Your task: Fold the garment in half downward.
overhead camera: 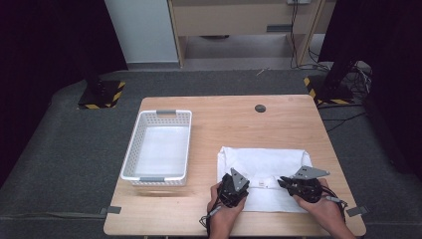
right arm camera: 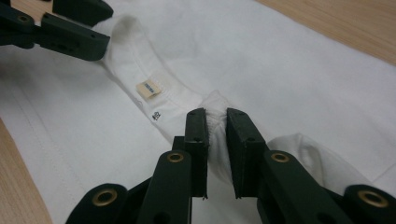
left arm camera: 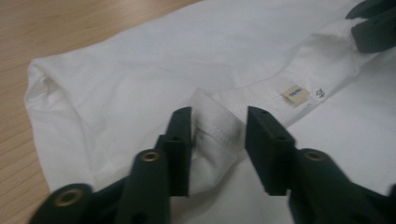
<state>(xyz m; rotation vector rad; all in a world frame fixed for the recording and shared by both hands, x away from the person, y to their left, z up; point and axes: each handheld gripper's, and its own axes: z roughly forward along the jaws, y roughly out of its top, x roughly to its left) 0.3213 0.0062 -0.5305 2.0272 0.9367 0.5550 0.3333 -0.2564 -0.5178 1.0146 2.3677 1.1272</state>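
A folded white shirt (overhead camera: 268, 164) lies on the near right part of the wooden table (overhead camera: 239, 124), its collar toward me. My left gripper (overhead camera: 244, 185) is at the collar's left side. In the left gripper view its jaws (left arm camera: 217, 135) stand open on either side of a fold of collar (left arm camera: 215, 126) without pressing it. My right gripper (overhead camera: 282, 182) is at the collar's right side, and its jaws (right arm camera: 217, 126) are shut on a bunched bit of collar (right arm camera: 215, 105). A small tan label (right arm camera: 148, 89) sits on the collar between the two grippers.
A white plastic basket (overhead camera: 158, 113) with nothing in it stands on the left half of the table. A small dark round disc (overhead camera: 260, 108) sits near the far edge. Bare wood lies beyond the shirt and along the near edge.
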